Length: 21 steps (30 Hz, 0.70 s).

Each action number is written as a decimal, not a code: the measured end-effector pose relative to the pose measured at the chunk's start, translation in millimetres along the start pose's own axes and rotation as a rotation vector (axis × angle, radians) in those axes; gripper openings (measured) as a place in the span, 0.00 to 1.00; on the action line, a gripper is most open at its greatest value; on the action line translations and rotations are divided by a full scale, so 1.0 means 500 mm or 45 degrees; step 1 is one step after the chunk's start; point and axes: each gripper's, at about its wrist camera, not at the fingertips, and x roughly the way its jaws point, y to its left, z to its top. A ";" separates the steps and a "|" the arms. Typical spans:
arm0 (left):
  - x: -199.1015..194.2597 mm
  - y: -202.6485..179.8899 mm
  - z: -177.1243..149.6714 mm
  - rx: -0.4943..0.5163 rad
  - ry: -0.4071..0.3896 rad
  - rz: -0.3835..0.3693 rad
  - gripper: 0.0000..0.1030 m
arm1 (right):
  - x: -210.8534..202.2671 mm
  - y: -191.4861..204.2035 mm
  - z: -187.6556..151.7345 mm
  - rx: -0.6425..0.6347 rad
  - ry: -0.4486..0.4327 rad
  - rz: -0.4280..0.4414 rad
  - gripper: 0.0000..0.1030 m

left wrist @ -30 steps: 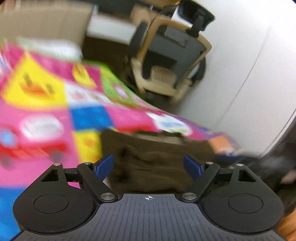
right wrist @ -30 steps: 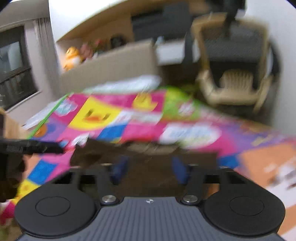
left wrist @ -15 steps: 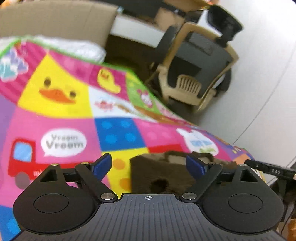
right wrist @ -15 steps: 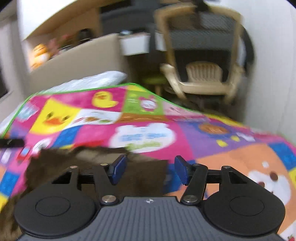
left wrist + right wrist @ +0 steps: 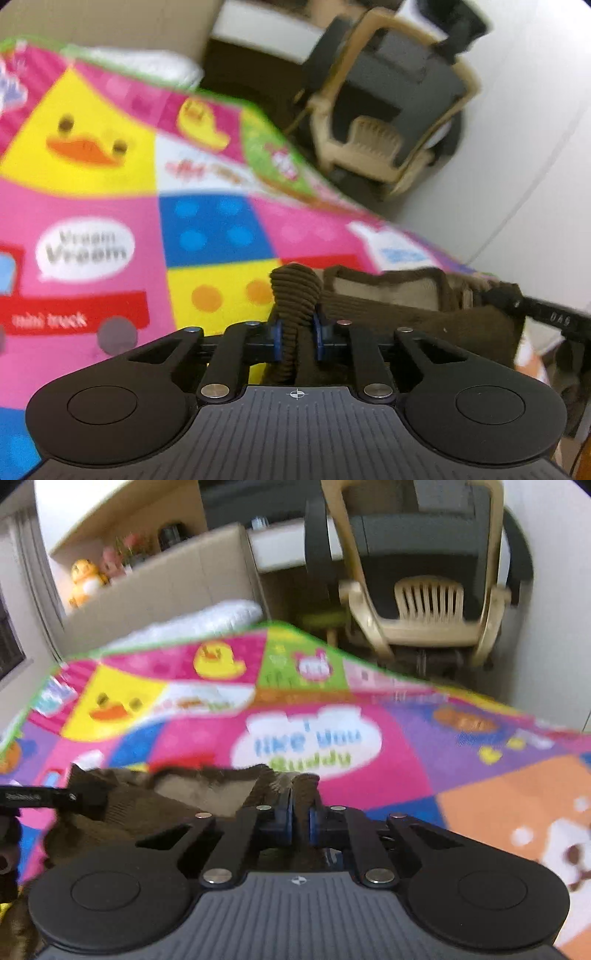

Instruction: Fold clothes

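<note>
A brown ribbed knit garment (image 5: 399,314) with a pale lining lies on a bright patchwork play mat (image 5: 110,206). My left gripper (image 5: 298,341) is shut on its left corner, and a fold of ribbed cloth bulges up between the blue pads. My right gripper (image 5: 300,821) is shut on the opposite corner of the same garment (image 5: 177,801). The garment's top edge stretches between the two grippers. The right gripper's finger shows at the right edge of the left wrist view (image 5: 535,314); the left gripper's finger shows at the left edge of the right wrist view (image 5: 40,797).
A beige plastic chair (image 5: 428,605) stacked with a dark office chair stands beyond the mat's far edge. A cardboard box (image 5: 162,587) and a white bundle (image 5: 207,620) sit at the back left. A white wall (image 5: 535,147) is on the right.
Both grippers were open above the garment and have now closed on its two corners. The cloth has bunched up between each pair of pads.
</note>
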 end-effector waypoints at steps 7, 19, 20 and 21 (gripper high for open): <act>-0.227 -0.040 -0.091 0.182 -0.121 -0.174 0.13 | -0.288 0.036 -0.092 -0.172 -0.126 0.099 0.06; -0.376 0.033 -0.302 0.115 0.080 -0.300 0.52 | -0.438 -0.026 -0.373 -0.181 0.155 -0.148 0.12; -0.385 0.040 -0.297 0.074 0.061 -0.332 0.64 | -0.452 -0.036 -0.367 -0.145 0.124 -0.145 0.16; -0.391 0.044 -0.291 0.039 0.043 -0.354 0.75 | -0.466 -0.044 -0.359 -0.108 0.091 -0.139 0.27</act>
